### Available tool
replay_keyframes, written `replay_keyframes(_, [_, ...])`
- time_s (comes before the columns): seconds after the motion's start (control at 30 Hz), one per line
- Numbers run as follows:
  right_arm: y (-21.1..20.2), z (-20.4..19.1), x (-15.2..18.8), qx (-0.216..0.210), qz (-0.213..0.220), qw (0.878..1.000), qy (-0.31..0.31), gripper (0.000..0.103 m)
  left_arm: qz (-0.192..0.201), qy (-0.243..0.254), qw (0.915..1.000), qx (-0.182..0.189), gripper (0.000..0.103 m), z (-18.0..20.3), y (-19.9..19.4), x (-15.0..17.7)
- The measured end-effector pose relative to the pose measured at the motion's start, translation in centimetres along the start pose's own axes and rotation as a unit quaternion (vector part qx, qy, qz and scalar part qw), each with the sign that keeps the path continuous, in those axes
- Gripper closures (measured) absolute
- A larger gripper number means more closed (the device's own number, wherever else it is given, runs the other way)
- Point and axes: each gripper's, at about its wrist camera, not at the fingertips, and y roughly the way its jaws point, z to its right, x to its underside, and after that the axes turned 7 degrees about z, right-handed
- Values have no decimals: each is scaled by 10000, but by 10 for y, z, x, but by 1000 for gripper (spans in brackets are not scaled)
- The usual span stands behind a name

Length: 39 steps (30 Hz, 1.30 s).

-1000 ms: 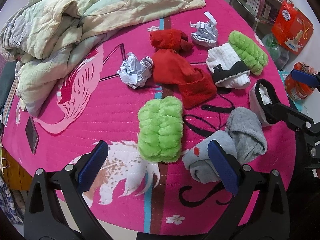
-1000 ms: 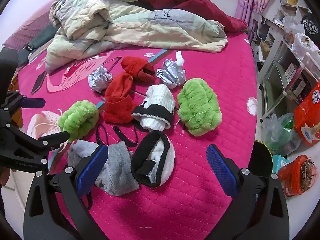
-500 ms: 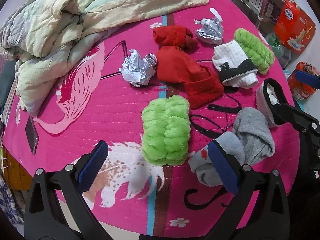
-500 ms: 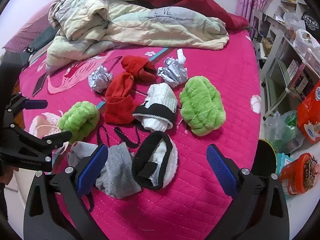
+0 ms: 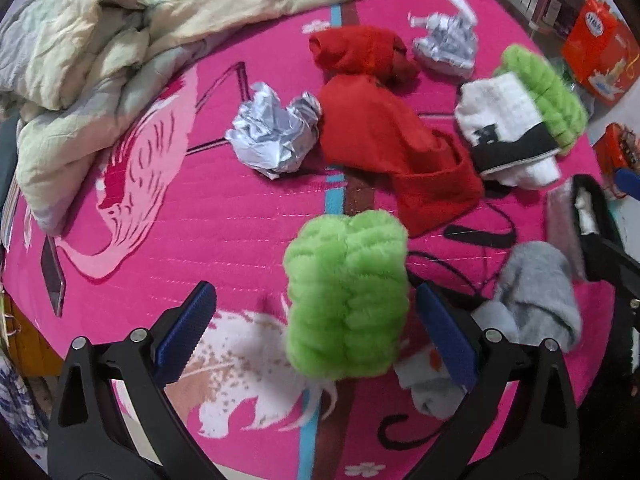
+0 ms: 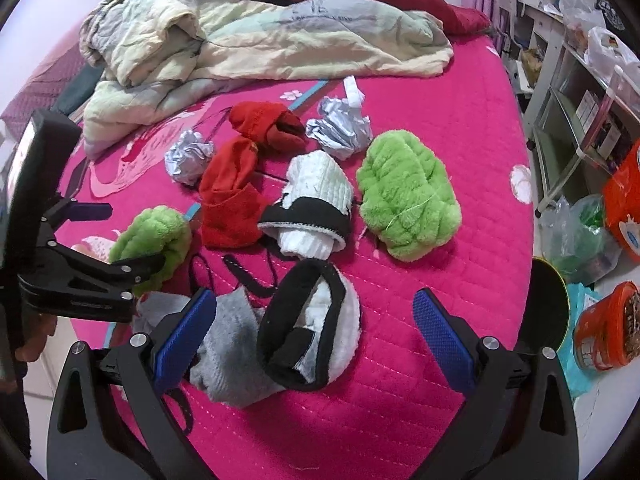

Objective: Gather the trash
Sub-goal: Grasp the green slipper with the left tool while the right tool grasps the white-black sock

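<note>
Very little print can be read here. In the right wrist view, the pale quilt (image 6: 280, 40) bunched at the far end of the bed carries dark handwritten-style letters near its upper fold; they look like "LOVE", though the creases break them up. The orange bag (image 5: 600, 60) beside the bed in the left wrist view bears a blue oval logo and more print, too small and blurred to read. Boxes on the shelf (image 6: 592, 108) show labels, also unreadable.

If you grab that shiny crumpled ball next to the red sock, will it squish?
Probably yes. The crumpled ball is creased all over like thin foil or paper, so it likely crushes smaller between fingers. It looks light for its size, and, lumpy rather than round, should barely roll on the quilted bedspread.
</note>
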Motion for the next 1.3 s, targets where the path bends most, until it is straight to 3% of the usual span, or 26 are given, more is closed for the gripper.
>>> replay_keyframes(0.1, [10, 4, 0, -79, -136, 9997, 187, 9, -253, 18, 9996, -105, 5, -3, 23, -2])
replay_keyframes(0.13, [14, 6, 0, -108, -185, 9994, 257, 9, -237, -81, 9997, 19, 9, -7, 28, -3])
replay_keyframes(0.17, [18, 7, 0, -130, -225, 9992, 313, 9, -238, -167, 9994, 169, 27, -10, 31, -3])
replay_keyframes(0.23, [22, 9, 0, -199, -291, 9985, 416, 9, -409, -466, 9954, 731, 50, -18, 36, -3])
replay_keyframes(0.27, [25, 10, 0, -215, -329, 9982, 457, 9, -390, -502, 9952, 739, 51, -19, 35, -4])
replay_keyframes(0.63, [55, 25, 5, -267, -725, 9944, 725, 10, -346, -317, 9974, 555, 51, -10, 29, -4])
replay_keyframes(0.9, [77, 15, 13, -26, -855, 9963, 25, 8, -364, -259, 9981, 430, 48, 0, 27, -7])
replay_keyframes(1.13, [76, 20, 12, -321, -1032, 9938, -245, 8, -320, -231, 9987, 335, 44, -5, 29, -9])
replay_keyframes(1.23, [63, 33, 16, -343, -768, 9963, 167, 21, -314, -314, 9980, 452, 50, -7, 28, -8])
replay_keyframes(1.3, [56, 36, 18, -248, -626, 9975, 200, 38, -273, -275, 9985, 375, 51, -5, 26, -5])
